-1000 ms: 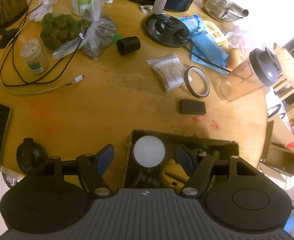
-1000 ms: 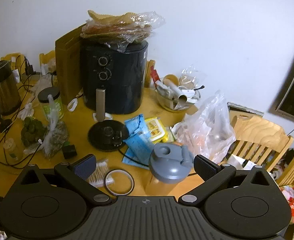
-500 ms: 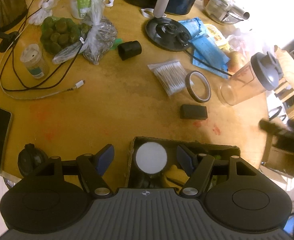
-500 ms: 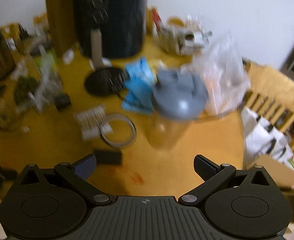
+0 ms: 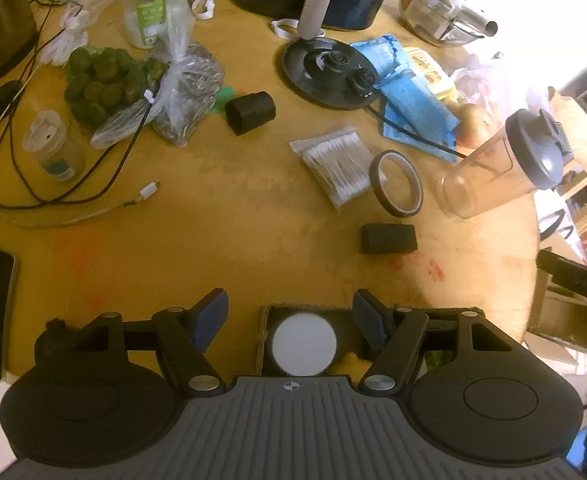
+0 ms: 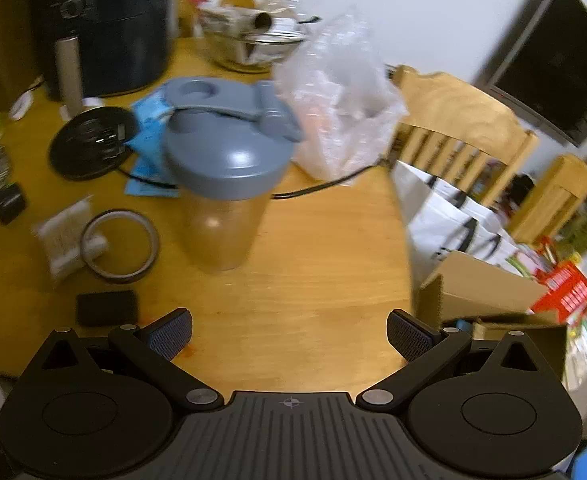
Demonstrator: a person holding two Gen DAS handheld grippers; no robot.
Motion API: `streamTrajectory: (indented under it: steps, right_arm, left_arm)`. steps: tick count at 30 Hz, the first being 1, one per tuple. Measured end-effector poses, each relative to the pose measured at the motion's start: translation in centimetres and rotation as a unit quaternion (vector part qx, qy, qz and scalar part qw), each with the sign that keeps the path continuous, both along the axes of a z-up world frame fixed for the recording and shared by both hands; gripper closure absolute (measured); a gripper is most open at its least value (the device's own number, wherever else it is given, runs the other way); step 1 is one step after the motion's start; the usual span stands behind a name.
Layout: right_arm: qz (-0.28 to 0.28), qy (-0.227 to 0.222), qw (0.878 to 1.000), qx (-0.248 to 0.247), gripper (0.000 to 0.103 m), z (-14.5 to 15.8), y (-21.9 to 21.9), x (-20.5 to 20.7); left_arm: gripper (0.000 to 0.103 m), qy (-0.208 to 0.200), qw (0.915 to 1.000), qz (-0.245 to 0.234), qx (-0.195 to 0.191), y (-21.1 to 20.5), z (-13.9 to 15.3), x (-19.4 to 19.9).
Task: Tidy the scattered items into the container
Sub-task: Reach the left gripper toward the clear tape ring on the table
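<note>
right gripper point(image 6: 289, 334) lowered toward worktop point(image 6: 313, 272), fingers spread and empty, shaker bottle point(image 6: 225, 172) ahead, left gripper point(image 5: 289, 318) fingers apart over cardboard box point(image 5: 263, 334), empty

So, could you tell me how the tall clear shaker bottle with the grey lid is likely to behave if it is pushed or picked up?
The tall clear shaker bottle with the grey lid stands upright and looks top-heavy, so a push near the lid would probably tip it. It looks empty, so likely light. Its smooth plastic wall may be slippery, and on its side it could roll across the round wooden table.
</note>
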State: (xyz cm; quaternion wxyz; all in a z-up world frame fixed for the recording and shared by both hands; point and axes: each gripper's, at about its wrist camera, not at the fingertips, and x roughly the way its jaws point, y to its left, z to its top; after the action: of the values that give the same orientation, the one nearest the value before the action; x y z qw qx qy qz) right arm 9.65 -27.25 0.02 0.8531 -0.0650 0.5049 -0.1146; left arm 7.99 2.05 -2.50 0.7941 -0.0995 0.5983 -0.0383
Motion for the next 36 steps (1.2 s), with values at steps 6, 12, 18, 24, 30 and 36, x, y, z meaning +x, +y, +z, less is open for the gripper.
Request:
streamTrajectory:
  steps: [6, 12, 18, 24, 30, 36]
  right_arm:
    - [-0.039, -0.002, 0.999, -0.001, 0.0, 0.4, -1.7, -0.1]
    - [-0.068, 0.006, 0.998, 0.003, 0.0, 0.3, -2.8, -0.4]
    - [-0.089, 0.015, 0.996, 0.01, 0.0, -0.2, -3.5, -1.2]
    - [-0.107, 0.02, 0.994, 0.016, 0.0, -0.5, -4.0, -1.7]
    - [-0.115, 0.023, 0.993, 0.032, 0.0, -1.0, -4.4, -1.8]
    - [-0.107, 0.028, 0.991, 0.077, 0.0, -1.7, -4.4, -1.9]
  left_arm:
    - [0.034, -0.001, 0.9999, -0.016, 0.004, -0.2, -0.4, 1.4]
    - [0.034, 0.0, 0.9994, -0.033, 0.01, -0.5, -0.8, 2.9]
    - [0.034, -0.001, 0.9984, -0.055, 0.015, -1.2, -1.1, 4.3]
    - [0.034, 0.001, 0.9964, -0.08, 0.03, -1.9, -2.1, 5.6]
    - [0.034, -0.007, 0.9931, -0.105, 0.051, -2.5, -3.5, 7.0]
    - [0.034, -0.03, 0.9875, -0.14, 0.065, -3.4, -5.6, 8.3]
